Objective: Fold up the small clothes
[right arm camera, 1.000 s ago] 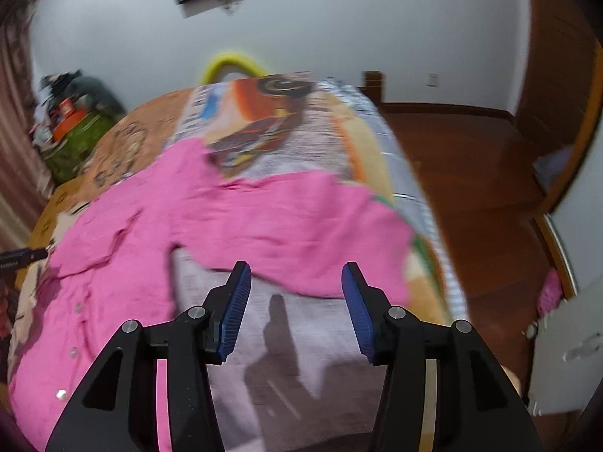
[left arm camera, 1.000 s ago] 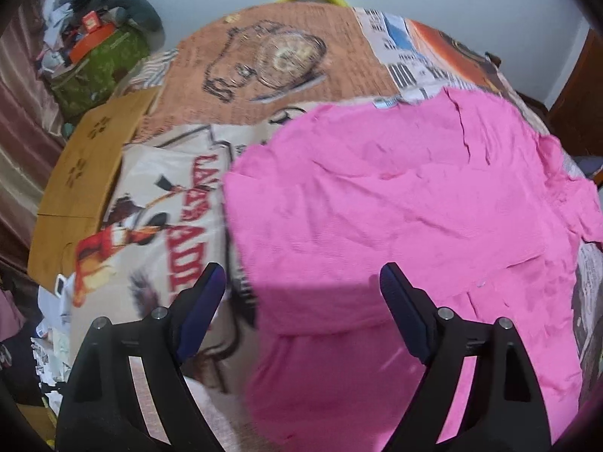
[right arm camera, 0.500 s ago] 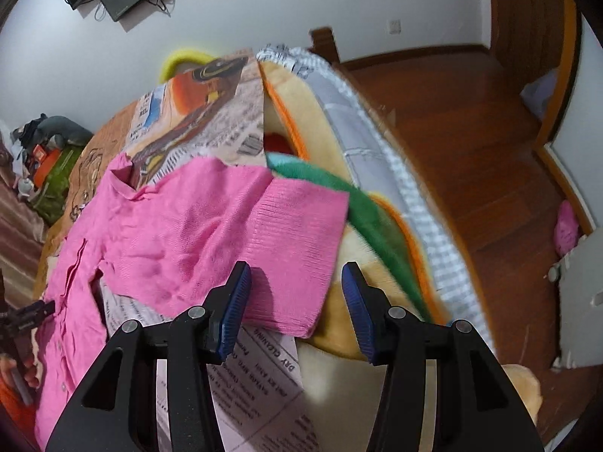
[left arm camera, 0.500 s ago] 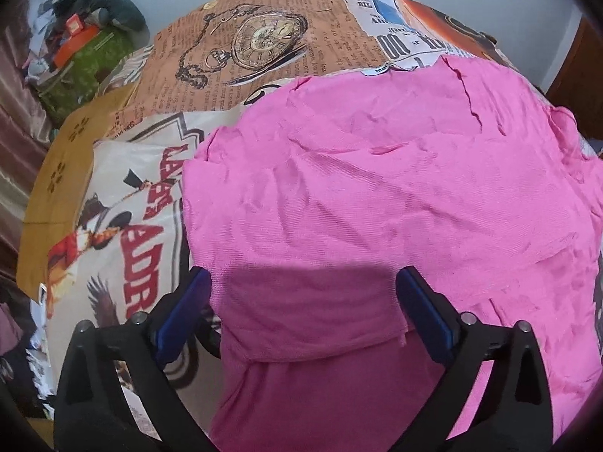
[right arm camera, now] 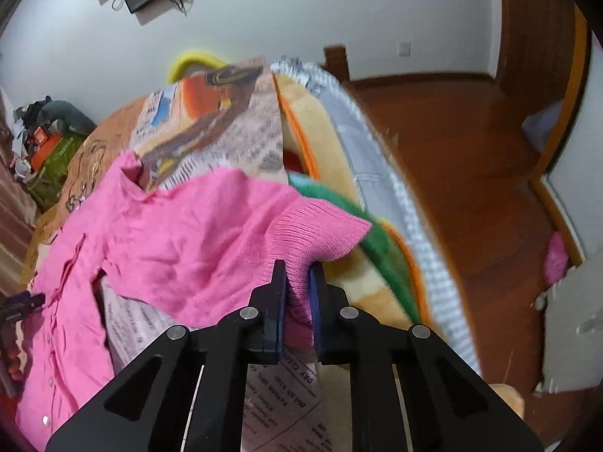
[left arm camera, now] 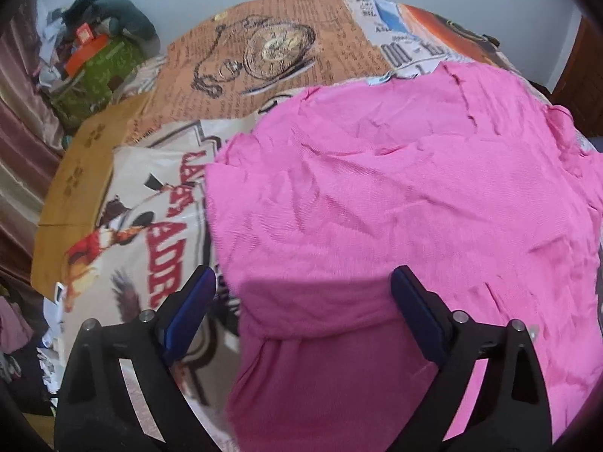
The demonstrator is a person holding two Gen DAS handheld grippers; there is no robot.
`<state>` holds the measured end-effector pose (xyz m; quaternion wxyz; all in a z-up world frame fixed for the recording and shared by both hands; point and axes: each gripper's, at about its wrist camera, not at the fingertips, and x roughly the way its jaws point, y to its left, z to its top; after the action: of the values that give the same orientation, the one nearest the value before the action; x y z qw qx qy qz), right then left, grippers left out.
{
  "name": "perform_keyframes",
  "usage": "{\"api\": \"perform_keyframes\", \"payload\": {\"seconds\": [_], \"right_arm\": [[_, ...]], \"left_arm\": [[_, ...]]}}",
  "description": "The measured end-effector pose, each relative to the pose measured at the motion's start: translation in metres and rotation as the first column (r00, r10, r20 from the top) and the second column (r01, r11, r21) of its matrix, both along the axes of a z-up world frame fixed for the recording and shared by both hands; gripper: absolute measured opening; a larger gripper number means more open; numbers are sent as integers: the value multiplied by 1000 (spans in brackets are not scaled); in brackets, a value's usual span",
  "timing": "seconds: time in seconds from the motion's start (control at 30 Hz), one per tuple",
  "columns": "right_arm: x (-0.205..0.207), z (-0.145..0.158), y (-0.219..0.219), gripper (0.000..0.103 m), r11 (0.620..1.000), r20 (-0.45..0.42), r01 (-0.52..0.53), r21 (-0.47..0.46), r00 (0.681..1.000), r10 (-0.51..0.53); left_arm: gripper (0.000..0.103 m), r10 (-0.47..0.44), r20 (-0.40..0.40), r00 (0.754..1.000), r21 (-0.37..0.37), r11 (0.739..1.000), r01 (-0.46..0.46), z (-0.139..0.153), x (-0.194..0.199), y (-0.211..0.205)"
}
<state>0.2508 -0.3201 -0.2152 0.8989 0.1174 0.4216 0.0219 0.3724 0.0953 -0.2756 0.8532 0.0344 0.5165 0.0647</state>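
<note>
Now the right gripper (right arm camera: pixel 297 293) has shut its jaws on the cuff of the pink cardigan (right arm camera: pixel 181 237) lying on the bed (left arm camera: pixel 264 49); the left gripper (left arm camera: pixel 301 320) hovers open over it. That soft cuff could slip out, or the whole cardigan could drag along and bunch up if pulled fast.

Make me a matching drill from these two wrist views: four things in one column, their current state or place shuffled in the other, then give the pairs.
Things:
1. left gripper
2. right gripper
3. pink cardigan
4. sleeve cuff

States or places:
A. pinched between two fingers
B. open above the pink fabric
C. spread across the printed bedspread
D. shut on knit fabric

Pairs: 1-B, 2-D, 3-C, 4-A
</note>
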Motion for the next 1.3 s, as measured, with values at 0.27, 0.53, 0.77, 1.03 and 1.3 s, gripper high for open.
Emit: {"api": "perform_keyframes", "payload": {"seconds": [0.27,0.53,0.77,1.03,1.3], "right_arm": [[-9,75,30,9,996,151,-85,-25,985,87],[4,110,118,8,962,208,-273,10,941,265],[26,95,227,8,888,179,-460,22,875,449],[33,46,324,10,793,55,-609,-10,792,608],[19,43,327,44,772,42,-635,-6,771,635]], "left_arm": [[95,8,100,995,-39,999,-4,46,-29,16],[95,6,141,990,-65,998,3,65,-62,44],[95,13,122,992,-31,999,-9,53,-82,69],[95,36,98,995,-27,999,-33,43,-87,88],[95,40,105,994,-72,997,-33,49,-75,79]]}}
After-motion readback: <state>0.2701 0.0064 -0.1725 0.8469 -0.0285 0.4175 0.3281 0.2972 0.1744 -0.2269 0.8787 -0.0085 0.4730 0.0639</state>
